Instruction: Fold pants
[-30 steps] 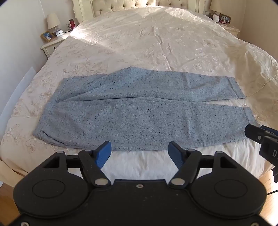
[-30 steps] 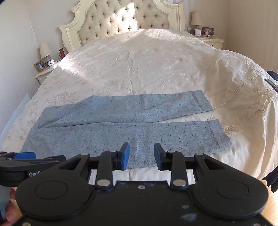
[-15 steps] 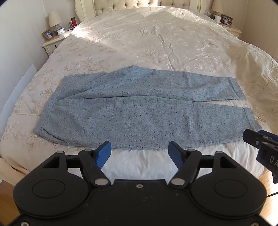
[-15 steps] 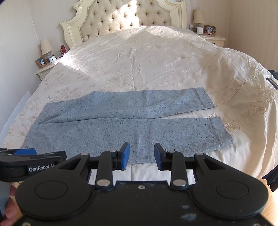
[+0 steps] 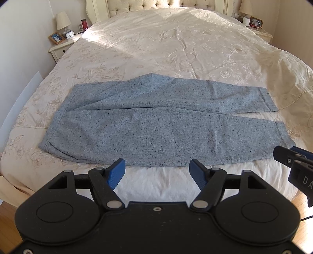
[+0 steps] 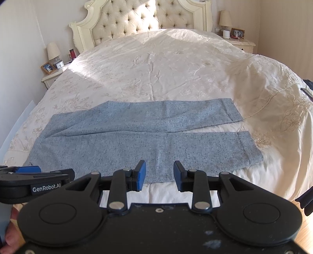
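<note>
Grey-blue speckled pants (image 5: 156, 125) lie flat across the foot of the bed, waist at the left, both legs running right, the cuffs slightly apart; they also show in the right wrist view (image 6: 140, 136). My left gripper (image 5: 157, 173) is open and empty, hovering just short of the pants' near edge. My right gripper (image 6: 159, 173) is open and empty above the near leg's edge. Each gripper shows at the edge of the other's view, the right one (image 5: 293, 162) by the near cuff, the left one (image 6: 33, 175) near the waist.
The cream embroidered bedspread (image 6: 166, 68) covers the bed, with a tufted headboard (image 6: 140, 17) at the far end. Nightstands with lamps stand at the far left (image 5: 62, 45) and far right (image 6: 236, 42). A wall runs along the left; wood floor shows below.
Both grippers have risen or drawn back slightly, so the pants sit lower and farther in view. Both stay open and the pants have not moved.
</note>
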### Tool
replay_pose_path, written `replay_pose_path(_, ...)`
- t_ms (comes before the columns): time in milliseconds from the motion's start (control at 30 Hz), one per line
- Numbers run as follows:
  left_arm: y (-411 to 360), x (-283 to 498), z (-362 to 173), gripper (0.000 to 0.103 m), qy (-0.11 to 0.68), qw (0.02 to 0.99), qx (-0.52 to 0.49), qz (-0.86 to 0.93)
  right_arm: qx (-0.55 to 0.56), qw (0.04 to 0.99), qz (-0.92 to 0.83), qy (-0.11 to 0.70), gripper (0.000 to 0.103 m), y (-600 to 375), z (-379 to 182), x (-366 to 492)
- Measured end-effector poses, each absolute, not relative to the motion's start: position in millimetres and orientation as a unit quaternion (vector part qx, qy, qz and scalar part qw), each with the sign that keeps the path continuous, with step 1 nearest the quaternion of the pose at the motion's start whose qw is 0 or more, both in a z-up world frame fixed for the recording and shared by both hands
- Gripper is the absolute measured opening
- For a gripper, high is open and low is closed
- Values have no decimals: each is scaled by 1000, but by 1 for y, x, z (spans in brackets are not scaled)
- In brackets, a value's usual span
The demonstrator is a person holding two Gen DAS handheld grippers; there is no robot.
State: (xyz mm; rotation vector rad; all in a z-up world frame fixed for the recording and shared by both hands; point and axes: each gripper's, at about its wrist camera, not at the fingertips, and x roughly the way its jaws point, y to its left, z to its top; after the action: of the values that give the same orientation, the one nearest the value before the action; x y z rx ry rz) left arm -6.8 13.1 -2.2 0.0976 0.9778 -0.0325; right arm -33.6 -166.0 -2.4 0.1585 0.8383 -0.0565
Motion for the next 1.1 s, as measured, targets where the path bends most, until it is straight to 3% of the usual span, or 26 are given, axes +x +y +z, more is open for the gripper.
replay_pose_path(1100, 5, -2, -1, 74, 471, 880, 50, -21, 74, 909, -22, 409, 33, -167, -1, -34)
